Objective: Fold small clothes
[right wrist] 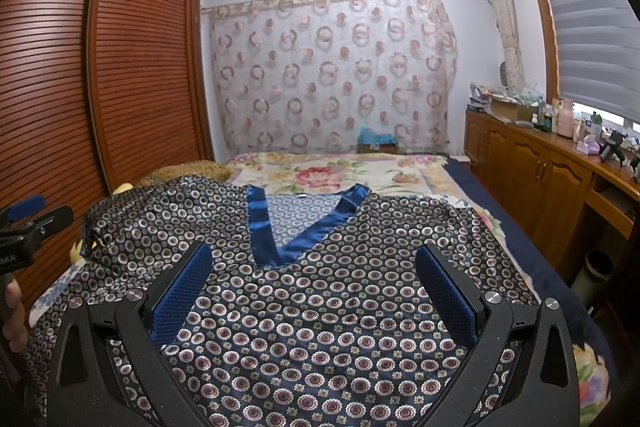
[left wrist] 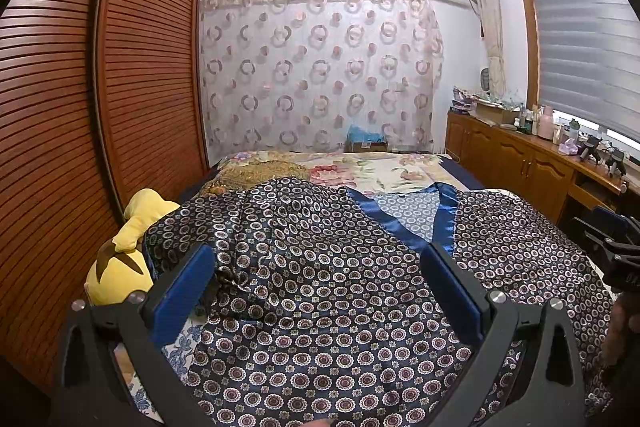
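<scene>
A dark navy satin top [left wrist: 320,291] with a circle print and a blue V-neck trim [right wrist: 296,227] lies spread face up on the bed. Its left sleeve is rumpled and bunched near the bed's left edge [left wrist: 224,227]. My left gripper [left wrist: 320,259] hovers open over the top's left half, holding nothing. My right gripper [right wrist: 314,259] hovers open over the chest just below the V-neck, holding nothing. The right gripper also shows at the right edge of the left wrist view [left wrist: 616,247], and the left gripper at the left edge of the right wrist view [right wrist: 28,223].
A floral bedspread [right wrist: 340,173] covers the bed beyond the top. A yellow plush toy [left wrist: 124,259] lies at the bed's left edge by the slatted wooden wardrobe [left wrist: 80,107]. A wooden cabinet with bottles [right wrist: 552,163] runs along the right wall.
</scene>
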`<state>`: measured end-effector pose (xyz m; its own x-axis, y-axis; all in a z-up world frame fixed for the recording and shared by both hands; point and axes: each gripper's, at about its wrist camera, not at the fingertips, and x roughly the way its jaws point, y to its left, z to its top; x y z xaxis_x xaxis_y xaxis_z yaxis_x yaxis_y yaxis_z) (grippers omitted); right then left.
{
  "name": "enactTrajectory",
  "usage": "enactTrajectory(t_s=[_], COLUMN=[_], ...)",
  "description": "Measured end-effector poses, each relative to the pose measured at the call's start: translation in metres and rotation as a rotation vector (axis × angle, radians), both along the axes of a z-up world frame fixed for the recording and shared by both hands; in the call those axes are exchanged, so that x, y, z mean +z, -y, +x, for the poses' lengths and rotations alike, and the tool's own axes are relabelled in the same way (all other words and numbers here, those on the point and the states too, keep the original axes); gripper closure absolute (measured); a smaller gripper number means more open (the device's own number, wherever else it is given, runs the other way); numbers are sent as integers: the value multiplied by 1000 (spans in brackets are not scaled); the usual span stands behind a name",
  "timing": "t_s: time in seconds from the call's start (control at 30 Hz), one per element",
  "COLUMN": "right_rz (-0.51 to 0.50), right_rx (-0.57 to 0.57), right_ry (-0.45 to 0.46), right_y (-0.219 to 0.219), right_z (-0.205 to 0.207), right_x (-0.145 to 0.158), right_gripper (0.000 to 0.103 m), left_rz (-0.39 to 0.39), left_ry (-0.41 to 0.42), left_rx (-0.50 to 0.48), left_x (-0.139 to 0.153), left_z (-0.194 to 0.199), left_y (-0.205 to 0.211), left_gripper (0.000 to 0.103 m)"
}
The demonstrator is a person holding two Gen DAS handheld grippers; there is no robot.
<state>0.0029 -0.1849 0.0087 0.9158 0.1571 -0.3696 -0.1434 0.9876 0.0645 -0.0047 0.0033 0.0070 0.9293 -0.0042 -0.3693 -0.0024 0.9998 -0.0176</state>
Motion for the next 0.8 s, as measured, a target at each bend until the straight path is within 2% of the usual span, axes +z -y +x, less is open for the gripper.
enactTrajectory(t_s=[0.8], right_rz=[0], right_rx=[2], right_ry=[6], right_y=[3], right_z=[-2], right_x=[7], right_gripper=[0], left_rz=[-1], left_ry=[7], left_rx=[-1], left_x=[2], left_z=[-2], left_y=[0], left_gripper=[0])
